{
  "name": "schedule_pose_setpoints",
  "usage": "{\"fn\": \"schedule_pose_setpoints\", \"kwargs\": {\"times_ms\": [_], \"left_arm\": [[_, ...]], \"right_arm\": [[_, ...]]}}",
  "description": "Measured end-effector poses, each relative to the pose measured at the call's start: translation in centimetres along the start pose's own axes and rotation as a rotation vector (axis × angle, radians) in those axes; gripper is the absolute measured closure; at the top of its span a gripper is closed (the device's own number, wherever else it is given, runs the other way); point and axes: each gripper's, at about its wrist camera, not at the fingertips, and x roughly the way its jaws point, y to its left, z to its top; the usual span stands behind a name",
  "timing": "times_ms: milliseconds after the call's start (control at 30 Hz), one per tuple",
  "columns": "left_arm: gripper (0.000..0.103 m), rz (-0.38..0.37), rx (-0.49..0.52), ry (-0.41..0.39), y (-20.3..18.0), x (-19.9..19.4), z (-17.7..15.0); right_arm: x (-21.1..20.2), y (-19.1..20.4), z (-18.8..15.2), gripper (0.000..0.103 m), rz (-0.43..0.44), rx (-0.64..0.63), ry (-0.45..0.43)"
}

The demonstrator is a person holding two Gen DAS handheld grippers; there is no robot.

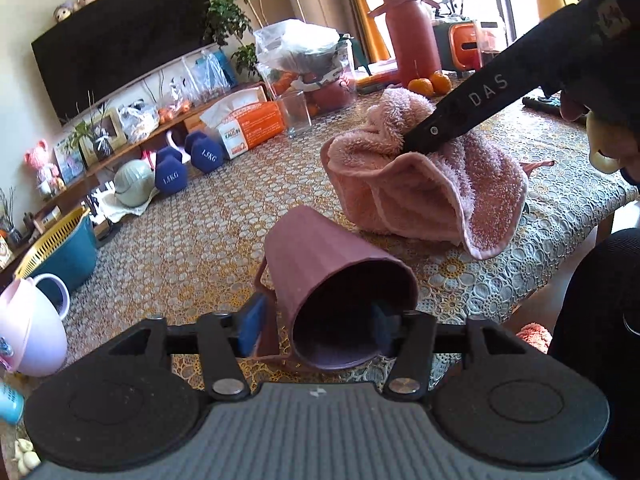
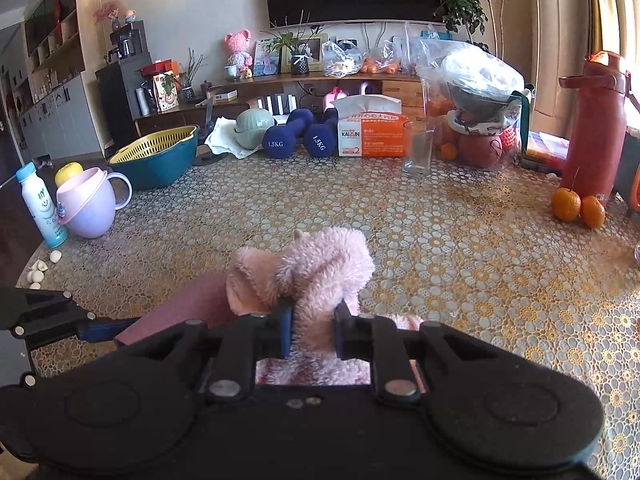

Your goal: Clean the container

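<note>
A mauve ribbed cup point(image 1: 320, 256) lies on its side on the lace-covered table point(image 1: 192, 240), mouth towards the left wrist camera. My left gripper point(image 1: 316, 328) stands open at the cup's rim. One blue pad is outside by the handle, the other is at the dark mouth, and neither presses on the wall. Just beyond the cup lies a pink fluffy towel point(image 1: 420, 184), bunched up. My right gripper point(image 2: 314, 328) is shut on a fold of this towel point(image 2: 304, 268). The cup point(image 2: 180, 304) shows at its lower left.
A clear glass point(image 2: 418, 148), a tissue box point(image 2: 370, 132) and two blue dumbbells point(image 2: 296, 136) stand at the back. A lilac mug point(image 2: 88, 204) and a white bottle point(image 2: 40, 208) are at the left. A red flask point(image 2: 592, 128) and oranges point(image 2: 578, 206) are at the right.
</note>
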Motion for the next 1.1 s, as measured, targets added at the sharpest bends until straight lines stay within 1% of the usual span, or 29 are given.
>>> {"fn": "schedule_pose_setpoints", "kwargs": {"times_ms": [100,167,233,367,433,467,500,600,633,667,700,800,867,933,1033,1100], "left_arm": [[0.04,0.014,0.02,-0.033,-0.6,-0.8,0.3],[0.04,0.027,0.068,-0.058,-1.2,-1.1,0.6],[0.04,0.04,0.144,-0.085,-2.0,-1.3,1.0],[0.04,0.063,0.28,-0.096,-3.2,-0.9,1.0],[0.043,0.071,0.362,-0.099,-4.0,-0.5,0.8],[0.049,0.072,0.394,-0.1,-4.3,-0.3,0.7],[0.059,0.077,0.419,-0.099,-4.6,0.0,0.6],[0.074,0.106,0.44,-0.102,-5.0,0.4,0.5],[0.078,0.107,0.427,-0.108,-4.9,0.3,0.6],[0.083,0.108,0.406,-0.112,-4.7,0.3,0.7],[0.086,0.102,0.372,-0.111,-4.2,0.2,0.9],[0.088,0.082,0.207,-0.113,-2.2,-0.2,1.4],[0.088,0.055,0.057,-0.113,-0.2,-0.6,1.6],[0.088,0.041,-0.071,-0.11,1.5,-0.9,1.6],[0.089,0.036,-0.22,-0.084,3.6,-1.2,1.1],[0.091,0.043,-0.294,-0.057,4.8,-1.2,0.4]], "right_arm": [[-0.9,0.3,-0.1,0.084,0.024,0.002,-0.008],[-1.5,0.8,-0.1,0.084,0.035,-0.018,-0.012],[-2.0,1.2,-0.1,0.084,0.038,-0.032,-0.02],[-2.7,1.3,-0.2,0.084,0.043,-0.027,-0.032],[-2.8,1.2,-0.2,0.084,0.044,-0.021,-0.032],[-2.8,1.1,-0.3,0.084,0.047,-0.018,-0.03],[-2.8,1.1,-0.3,0.084,0.048,-0.016,-0.029],[-2.7,1.1,-0.4,0.084,0.056,-0.009,-0.026],[-2.8,1.2,-0.4,0.084,0.064,-0.01,-0.026],[-2.8,1.3,-0.4,0.084,0.071,-0.013,-0.026],[-2.8,1.4,-0.4,0.084,0.078,-0.017,-0.026],[-3.0,1.7,-0.3,0.084,0.105,-0.026,-0.028],[-3.0,1.8,-0.1,0.084,0.114,-0.027,-0.031],[-2.8,1.8,0.2,0.084,0.126,-0.019,-0.03],[-2.4,2.0,0.7,0.084,0.158,-0.009,-0.028],[-2.3,2.6,1.1,0.084,0.19,-0.024,-0.026]]}}
